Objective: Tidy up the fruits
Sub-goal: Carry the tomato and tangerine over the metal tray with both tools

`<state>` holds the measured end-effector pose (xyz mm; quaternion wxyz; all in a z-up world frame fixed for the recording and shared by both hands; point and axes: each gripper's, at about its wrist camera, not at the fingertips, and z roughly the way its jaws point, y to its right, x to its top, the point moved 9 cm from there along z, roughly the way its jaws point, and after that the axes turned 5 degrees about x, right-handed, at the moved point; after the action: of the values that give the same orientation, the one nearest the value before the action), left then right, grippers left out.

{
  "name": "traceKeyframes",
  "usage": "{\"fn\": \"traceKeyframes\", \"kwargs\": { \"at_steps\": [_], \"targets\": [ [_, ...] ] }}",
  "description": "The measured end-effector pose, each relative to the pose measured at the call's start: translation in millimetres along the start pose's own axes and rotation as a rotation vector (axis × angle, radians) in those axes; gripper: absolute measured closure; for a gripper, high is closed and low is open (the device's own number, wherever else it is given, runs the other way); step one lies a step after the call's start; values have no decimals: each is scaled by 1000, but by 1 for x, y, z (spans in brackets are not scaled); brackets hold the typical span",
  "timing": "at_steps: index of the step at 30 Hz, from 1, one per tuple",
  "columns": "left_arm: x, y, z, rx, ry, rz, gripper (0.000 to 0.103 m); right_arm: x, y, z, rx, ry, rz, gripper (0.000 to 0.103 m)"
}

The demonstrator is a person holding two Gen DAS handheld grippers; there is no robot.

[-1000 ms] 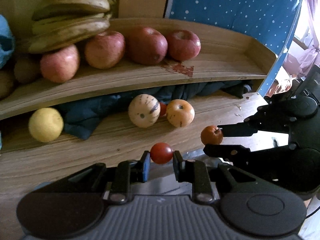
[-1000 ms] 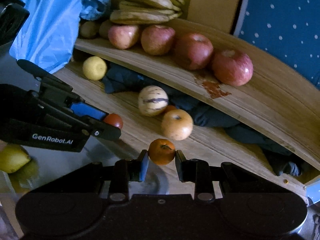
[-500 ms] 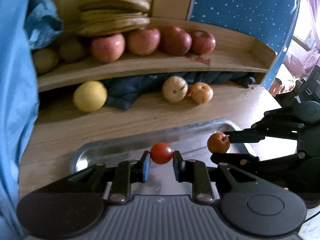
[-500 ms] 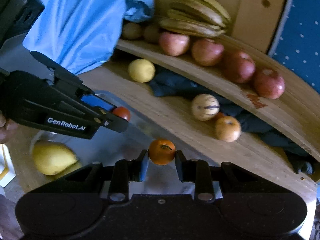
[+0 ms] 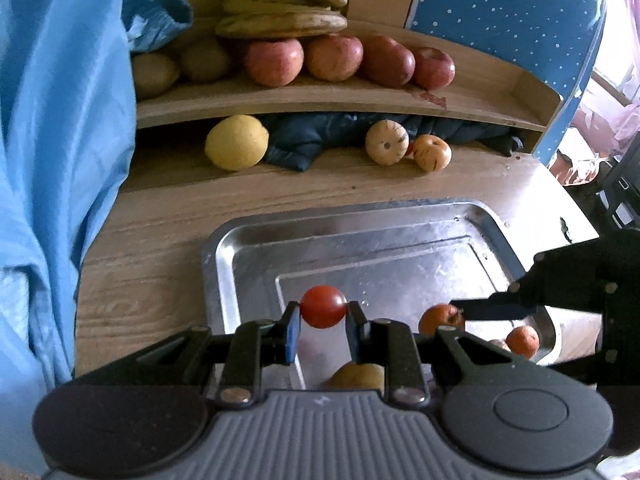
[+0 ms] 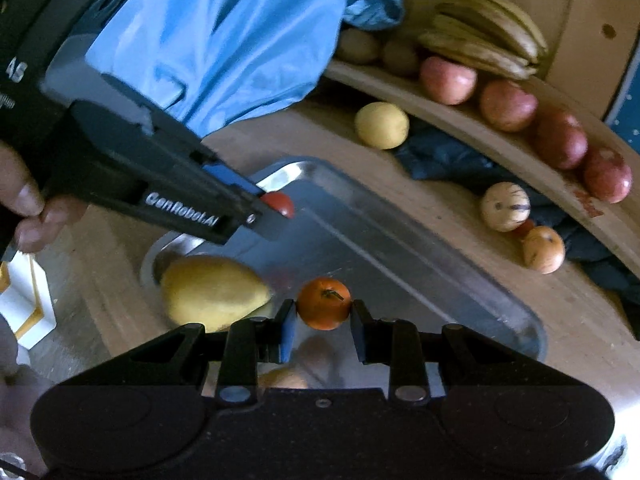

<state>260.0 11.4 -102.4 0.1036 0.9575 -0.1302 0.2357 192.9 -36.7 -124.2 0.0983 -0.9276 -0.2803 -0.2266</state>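
My left tongs (image 5: 323,320) pinch a cherry tomato (image 5: 323,306) at mid-frame over the steel tray (image 5: 400,216); my right tongs (image 6: 323,322) clamp a small orange (image 6: 323,309) likewise, ready to drop beside the pear (image 6: 212,292).

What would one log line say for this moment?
left tongs: shut on red tomato | right tongs: shut on small orange | both above metal tray

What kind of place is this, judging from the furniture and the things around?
Probably a home, perhaps a dining or kitchen corner: a curved wooden shelf holding red apples and yellow bananas, a wooden table with a shiny metal tray, and blue dotted fabric behind.
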Motion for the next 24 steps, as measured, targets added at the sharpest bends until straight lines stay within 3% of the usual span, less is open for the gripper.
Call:
{"fn": "traceKeyframes", "kwargs": {
  "at_steps": [24],
  "targets": [
    [-24, -17, -4, 23, -47, -22, 77, -15, -33, 16, 32, -104, -97, 72]
  ]
}}
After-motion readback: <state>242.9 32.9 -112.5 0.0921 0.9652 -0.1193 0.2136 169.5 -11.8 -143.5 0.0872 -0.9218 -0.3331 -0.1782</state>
